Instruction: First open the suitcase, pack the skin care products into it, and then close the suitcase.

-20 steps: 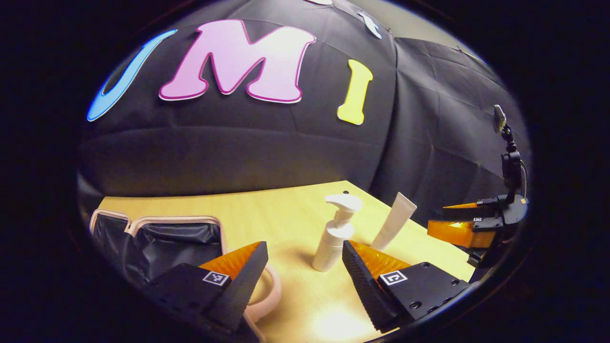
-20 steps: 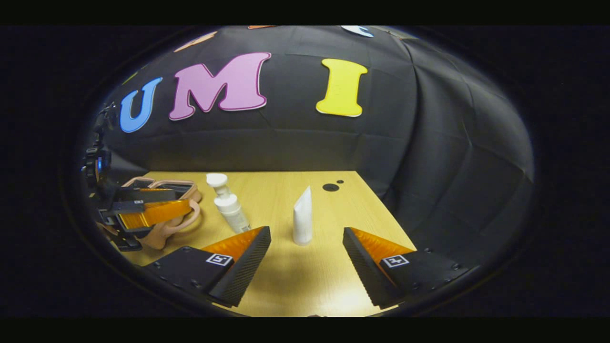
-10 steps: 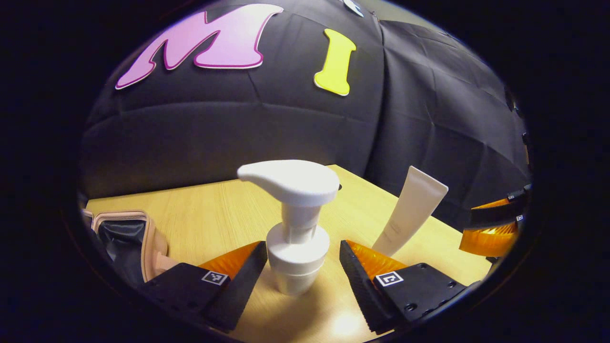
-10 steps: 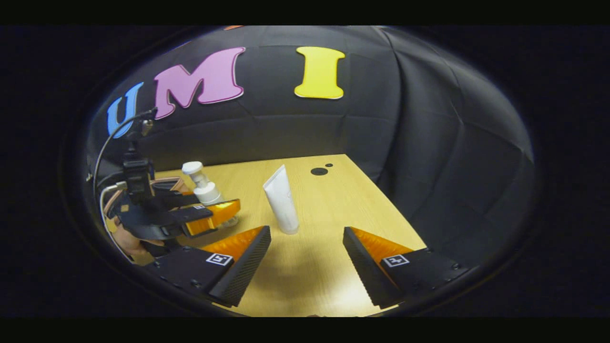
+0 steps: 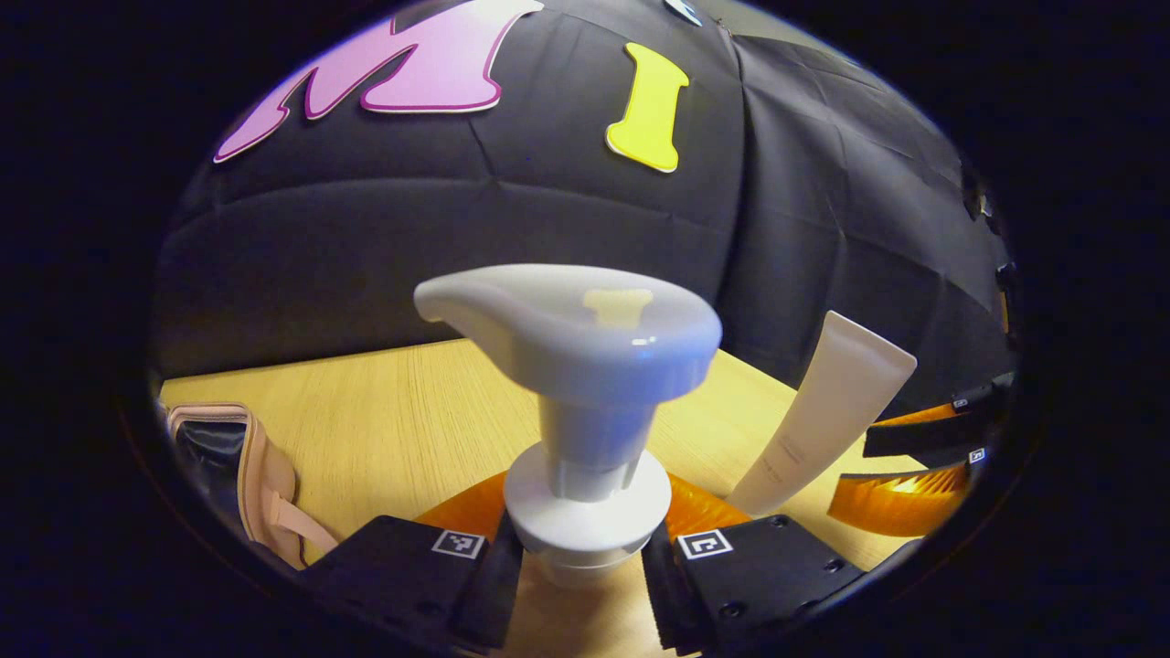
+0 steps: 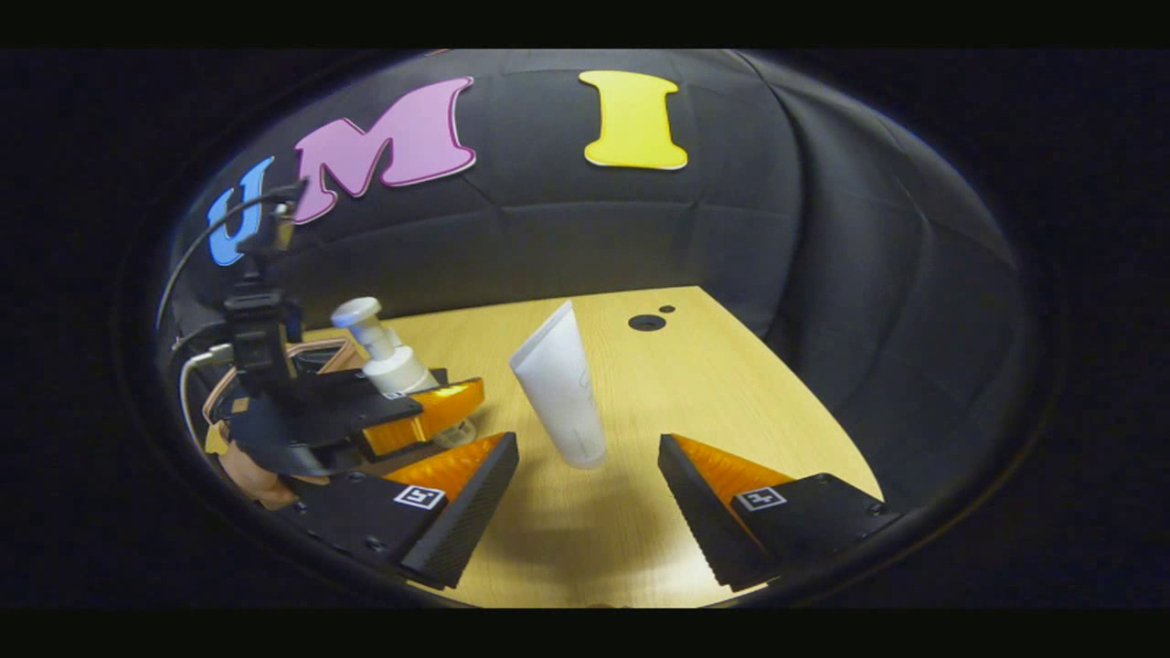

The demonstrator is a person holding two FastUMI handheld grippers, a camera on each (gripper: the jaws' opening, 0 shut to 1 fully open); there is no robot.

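Over the last sec the left gripper (image 5: pixel 574 585) has run in on the pump bottle (image 5: pixel 585 429) and its fingers (image 5: pixel 489 585) have come together from wide open to hard against the bottle's body just under the collar, one each side; looks like a firm pinch, tho the contact itself sits low at the edge of the left gripper view, so that's a judgement. In the right gripper view the same gripper (image 6: pixel 402 411) wraps the bottle (image 6: pixel 384 352) low down w/ the pump head sticking up above it, bottle base apparently on the bench (image 6: pixel 731 384) yet. Meaning: first product is as good as grasped, lift and carry to the suitcase (image 5: pixel 242 461) comes next. Suitcase lies open at the left edge of the left gripper view, pink rim and dark lining showing, so the opening step looks done and nothing seen packed so far. The right gripper (image 6: pixel 588 512) has edged nearer the white tube (image 6: pixel 562 388), which stands on its cap leaning a bit, just ahead of and between its fingers (image 6: pixel 466 512); those are spread wide, holding nothing. Tube (image 5: pixel 827 402) stands close beside the bottle on the left gripper's right, w/ the right gripper's orange fingers (image 5: pixel 900 503) just past it, so both hands work in tight quarters; a careless swing of the bottle could tip the tube. Path toward the suitcase over bare bench looks free. Two dark spots mark the bench's far end (image 6: pixel 647 322).
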